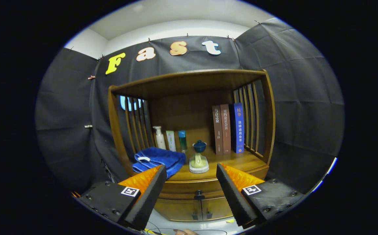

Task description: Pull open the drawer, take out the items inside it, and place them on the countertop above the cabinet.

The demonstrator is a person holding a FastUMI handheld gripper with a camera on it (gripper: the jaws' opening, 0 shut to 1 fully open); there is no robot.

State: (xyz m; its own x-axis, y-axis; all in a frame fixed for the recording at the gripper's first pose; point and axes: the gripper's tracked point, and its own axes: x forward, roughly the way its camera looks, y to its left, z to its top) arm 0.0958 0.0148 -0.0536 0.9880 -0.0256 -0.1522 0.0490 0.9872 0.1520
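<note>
Drawer [193,191] sits shut in the wooden cabinet [189,202], lower centre of the frame, dark knob [199,195] on its front, right between the two fingers of the tongs [191,171]. Below the drawer, two small cabinet doors [193,209] with dark pulls, also shut. Tongs spread wide, nothing held, both fingers [151,192] apart from the cabinet front and angled in from the lower left and lower right.

Bench [234,161] on top of the cabinet is beyond the fingertips, centre of frame, under a wooden hutch with slatted sides [251,117] and a curved top board. On the bench: folded blue towel [157,160] at left, just past the left fingertip; a pale lidded dish [199,163] near the front edge, centre; small dark-blue lidded pot [199,146] right behind it. Back left row: white pump bottle [159,137], pale green tube [171,140], teal bottle [182,140], all upright, close together. Right of centre: three books [228,129] standing upright, spines out, two brown and one blue, touching each other, blue one next to the right slats.

Black cloth wall [300,98] behind and to both sides. Part of a hand [185,232] at bottom centre edge, on the pale floor [162,222], thin cables beside it.
</note>
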